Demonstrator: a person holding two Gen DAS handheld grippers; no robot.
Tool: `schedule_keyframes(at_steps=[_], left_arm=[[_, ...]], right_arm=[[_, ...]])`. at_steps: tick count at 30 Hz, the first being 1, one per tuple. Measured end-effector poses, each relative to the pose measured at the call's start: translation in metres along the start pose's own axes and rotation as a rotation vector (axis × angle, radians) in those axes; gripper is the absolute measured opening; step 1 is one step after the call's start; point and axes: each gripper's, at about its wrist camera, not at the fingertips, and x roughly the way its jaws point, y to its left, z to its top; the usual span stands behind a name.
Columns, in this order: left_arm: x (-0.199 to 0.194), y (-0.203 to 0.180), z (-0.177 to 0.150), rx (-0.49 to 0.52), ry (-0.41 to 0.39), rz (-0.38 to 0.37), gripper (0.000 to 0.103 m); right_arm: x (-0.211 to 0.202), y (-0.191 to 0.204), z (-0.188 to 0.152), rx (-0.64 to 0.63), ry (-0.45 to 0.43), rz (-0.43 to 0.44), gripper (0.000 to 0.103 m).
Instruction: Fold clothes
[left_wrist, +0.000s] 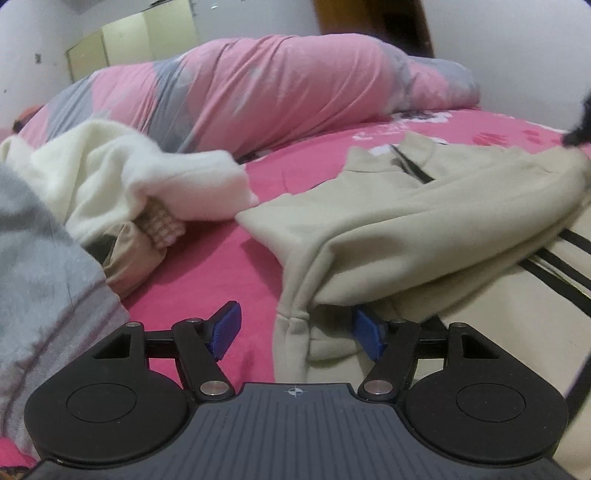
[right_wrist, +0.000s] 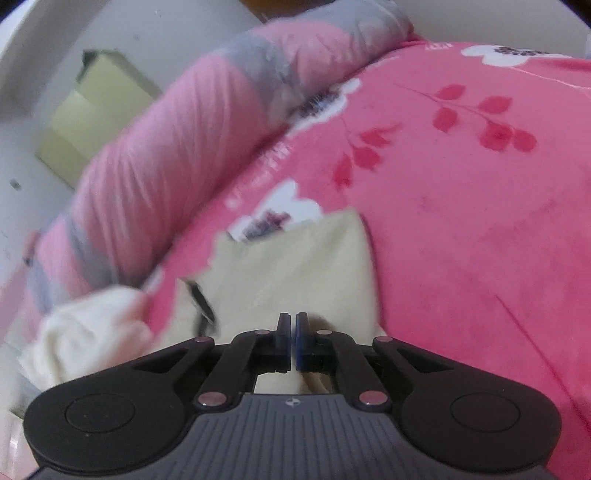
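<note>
In the left wrist view, the left gripper (left_wrist: 299, 328) is seen low in the frame with its jaws spread wide; the beige sweatshirt (left_wrist: 424, 221) is draped over the right blue pad (left_wrist: 367, 332), unpinched, on the pink bedsheet (left_wrist: 207, 266). A cream garment (left_wrist: 122, 173) is heaped at left.

In the right wrist view, the right gripper (right_wrist: 291, 336) is closed at lower centre, and beige fabric (right_wrist: 295, 258) appears pinched between its pads.

The left gripper (left_wrist: 295, 330) hangs low over the pink bedsheet (left_wrist: 207, 273), jaws apart, the beige sweatshirt (left_wrist: 424, 218) draped over its right finger's blue pad (left_wrist: 367, 332). A cream fleece garment (left_wrist: 122, 177) lies heaped to the left, a pink-and-grey duvet (left_wrist: 258, 85) bunched behind.
</note>
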Motion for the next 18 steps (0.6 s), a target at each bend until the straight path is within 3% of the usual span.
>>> schedule_keyframes(at_steps=[3,6,9,14,18], left_arm=[[-0.004,0.005,0.001,-0.015,0.002,-0.014,0.066],[-0.011,0.014,0.004,-0.056,-0.022,-0.061,0.066],[-0.018,0.022,0.007,-0.091,-0.060,-0.108,0.066],[-0.012,0.025,0.005,-0.101,-0.043,-0.099,0.060],[-0.011,0.031,0.005,-0.143,-0.056,-0.125,0.050]], right_arm=[[-0.019,0.033,0.021,-0.080,-0.085,0.110,0.001],[-0.033,0.064,0.032,-0.186,-0.112,0.155,0.001],[-0.022,0.078,0.015,-0.251,-0.005,0.158,0.003],[0.027,0.130,-0.059,-0.598,0.205,0.105,0.009],[0.056,0.170,-0.112,-0.873,0.302,0.133,0.031]])
